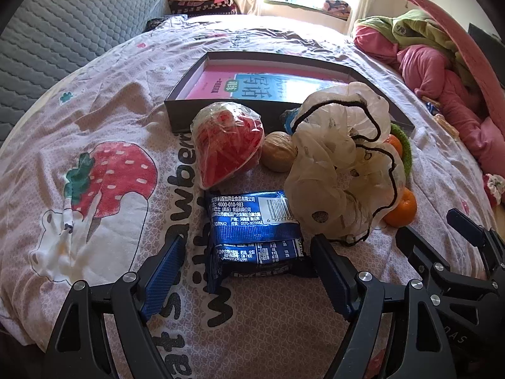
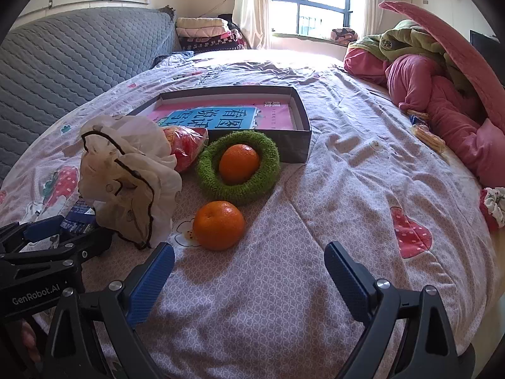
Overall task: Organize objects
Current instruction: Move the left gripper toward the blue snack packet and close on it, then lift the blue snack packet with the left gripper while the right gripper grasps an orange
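Note:
A dark shallow box (image 1: 221, 110) (image 2: 300, 145) with a pink book inside lies on the bed. In front of it lie a red snack bag (image 1: 227, 145) (image 2: 186, 148), a walnut (image 1: 279, 151), a cream scrunchie (image 1: 344, 170) (image 2: 129, 170), a green scrunchie (image 2: 268, 170) ringing an orange (image 2: 239, 163), a second orange (image 2: 218, 225) (image 1: 402, 210), and a blue snack packet (image 1: 252, 230). My left gripper (image 1: 247, 252) is open, its fingers on either side of the blue packet. My right gripper (image 2: 249, 259) is open and empty, just short of the near orange.
The bed has a pink strawberry-print cover (image 2: 347, 221). A grey quilted headboard (image 1: 63, 31) stands at the left. Pink and green bedding (image 2: 442, 101) is piled at the right, with a small floral scrunchie (image 2: 492, 205) near the edge. A window is at the back.

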